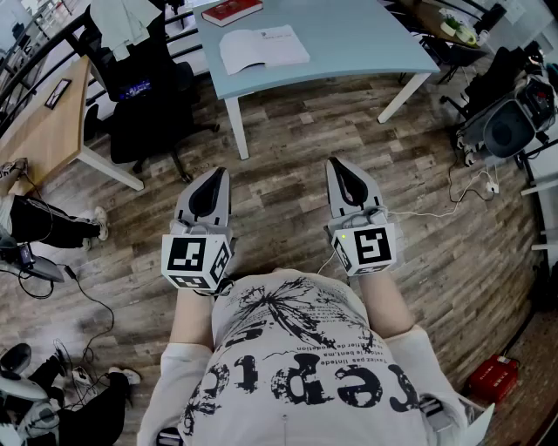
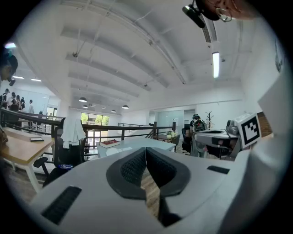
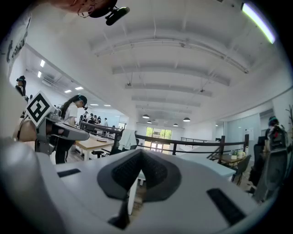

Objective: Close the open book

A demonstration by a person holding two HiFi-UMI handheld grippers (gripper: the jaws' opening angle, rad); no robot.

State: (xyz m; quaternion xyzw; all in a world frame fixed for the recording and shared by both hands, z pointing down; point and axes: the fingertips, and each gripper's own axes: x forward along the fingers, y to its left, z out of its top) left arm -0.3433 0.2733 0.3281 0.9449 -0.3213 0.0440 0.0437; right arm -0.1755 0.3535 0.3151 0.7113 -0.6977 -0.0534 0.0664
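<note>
The open book (image 1: 261, 48) lies flat, white pages up, on the light blue table (image 1: 349, 43) at the top of the head view. A closed red book (image 1: 231, 10) lies behind it. Both grippers hang over the wooden floor, well short of the table. My left gripper (image 1: 216, 172) is shut with nothing in it, as is my right gripper (image 1: 335, 163). In the left gripper view the left gripper (image 2: 145, 150) has its jaws together, with the red book (image 2: 110, 143) and the table (image 2: 158, 142) far ahead. The right gripper (image 3: 141, 153) also shows its jaws together.
A black office chair (image 1: 144, 78) with a white garment on its back stands left of the table. A wooden desk (image 1: 44, 122) is further left. Cables lie on the floor at left and right. More chairs and gear (image 1: 510, 122) stand at the right, and a red box (image 1: 493, 379) at bottom right.
</note>
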